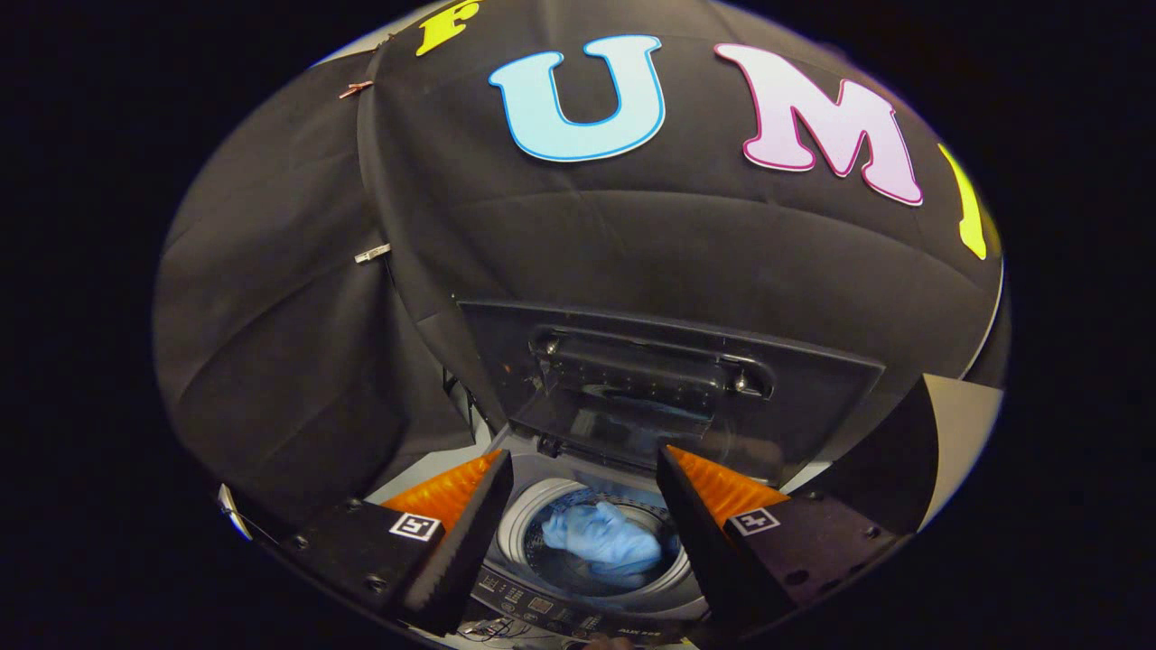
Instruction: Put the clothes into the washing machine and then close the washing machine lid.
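The tongs [582, 506] hang spread wide and empty above the white top-loading washing machine [519, 528]; a crumpled light-blue cloth [603, 539] lies down in its round steel drum, seen between the fingers; the dark see-through lid [668, 397] stands raised just beyond them, against the black booth wall [298, 298].

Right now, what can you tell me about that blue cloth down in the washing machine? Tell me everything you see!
The blue cloth is light blue, soft-looking and crumpled into a wrinkly heap. It lies inside the round drum of the washing machine, resting on the drum's bottom. Nothing holds it: the gripper hangs open above, and the cloth shows down between its two fingers, untouched. The lid stands raised behind the opening, so the cloth is uncovered. What kind of garment it is, I cannot tell.
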